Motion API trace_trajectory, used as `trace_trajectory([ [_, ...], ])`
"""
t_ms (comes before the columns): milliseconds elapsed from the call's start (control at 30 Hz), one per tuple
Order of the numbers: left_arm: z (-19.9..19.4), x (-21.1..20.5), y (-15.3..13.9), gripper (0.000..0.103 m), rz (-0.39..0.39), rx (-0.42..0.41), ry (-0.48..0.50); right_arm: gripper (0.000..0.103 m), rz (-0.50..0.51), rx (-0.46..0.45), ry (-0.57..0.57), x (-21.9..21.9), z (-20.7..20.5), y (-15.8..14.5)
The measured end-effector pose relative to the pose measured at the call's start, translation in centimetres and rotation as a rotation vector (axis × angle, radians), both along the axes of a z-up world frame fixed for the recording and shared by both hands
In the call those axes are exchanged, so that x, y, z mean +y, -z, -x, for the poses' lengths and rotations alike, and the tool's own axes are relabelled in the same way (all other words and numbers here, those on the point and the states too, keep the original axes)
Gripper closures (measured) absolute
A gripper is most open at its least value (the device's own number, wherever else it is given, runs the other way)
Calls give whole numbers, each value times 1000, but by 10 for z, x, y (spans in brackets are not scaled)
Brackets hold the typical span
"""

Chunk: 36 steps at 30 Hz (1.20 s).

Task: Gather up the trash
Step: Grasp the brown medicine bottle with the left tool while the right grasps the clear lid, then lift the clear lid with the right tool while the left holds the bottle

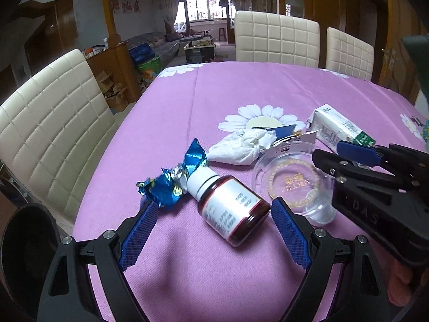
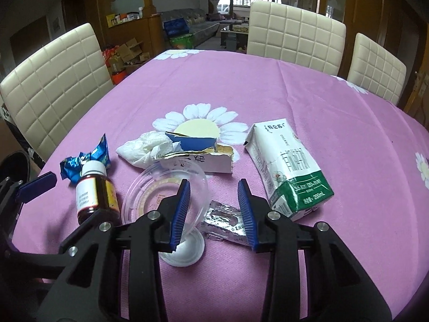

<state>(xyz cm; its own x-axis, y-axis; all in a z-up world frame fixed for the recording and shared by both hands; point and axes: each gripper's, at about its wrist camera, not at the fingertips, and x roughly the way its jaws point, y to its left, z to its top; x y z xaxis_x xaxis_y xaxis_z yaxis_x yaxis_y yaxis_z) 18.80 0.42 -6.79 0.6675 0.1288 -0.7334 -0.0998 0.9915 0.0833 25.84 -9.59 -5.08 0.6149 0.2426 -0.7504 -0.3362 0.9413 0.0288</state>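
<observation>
Several pieces of trash lie clustered on a desk [image 2: 321,102] covered in a purple daisy-print cloth, with two handheld tools poised over them.

Going left to right in the right wrist view: a crumpled blue foil wrapper [image 2: 85,161] sits at about 9 o'clock of the cluster, touching the white cap of a brown medicine bottle [image 2: 93,196] lying on its side. Next comes a clear plastic cup [image 2: 163,190], tipped over. Behind it, toward 12 o'clock, lie a crumpled white tissue [image 2: 142,147] and a torn piece of cardboard box [image 2: 201,155]. A flattened silver foil packet [image 2: 225,222] rests just right of the cup. A white and green milk carton [image 2: 287,166] lies at 3 o'clock.

The left tool [image 1: 213,229] hangs low, spread wide, with the bottle lying between its fingers but not yet pinched. The right tool [image 2: 214,212] is also spread, straddling the cup's edge and the foil packet, holding nothing.

Collection appears to be just starting: nothing is lifted. Next, each tool would likely need to lower and close on its item. A dark round container [image 1: 24,255], possibly a bin, shows at 8 o'clock off the desk's edge.
</observation>
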Motion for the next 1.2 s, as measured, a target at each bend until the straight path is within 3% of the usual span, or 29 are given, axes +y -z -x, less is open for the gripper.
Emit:
trace_trajectory([
  [167, -5, 11, 13, 19, 44, 59, -13, 67, 9, 10, -13, 5, -1, 6],
  [367, -5, 20, 14, 19, 96, 38, -13, 84, 23, -14, -26, 9, 6, 6],
  [433, -3, 19, 12, 31, 105, 24, 1, 93, 27, -29, -23, 9, 9, 5],
  [500, -3, 17, 12, 57, 106, 25, 14, 96, 22, -40, -25, 8, 12, 4],
  [533, -3, 17, 13, 59, 110, 34, 18, 98, 26, -49, -25, 8, 14, 3],
  [767, 6, 15, 6, 59, 86, -21, 27, 100, 16, -75, -47, 9, 23, -2],
  [867, 10, 17, 3, 60, 66, -39, 7, 97, -55, -3, -115, 7, 20, 3],
  [1200, 33, 28, -4, 60, 43, -85, -21, 97, -22, -20, -136, 16, 22, 8],
])
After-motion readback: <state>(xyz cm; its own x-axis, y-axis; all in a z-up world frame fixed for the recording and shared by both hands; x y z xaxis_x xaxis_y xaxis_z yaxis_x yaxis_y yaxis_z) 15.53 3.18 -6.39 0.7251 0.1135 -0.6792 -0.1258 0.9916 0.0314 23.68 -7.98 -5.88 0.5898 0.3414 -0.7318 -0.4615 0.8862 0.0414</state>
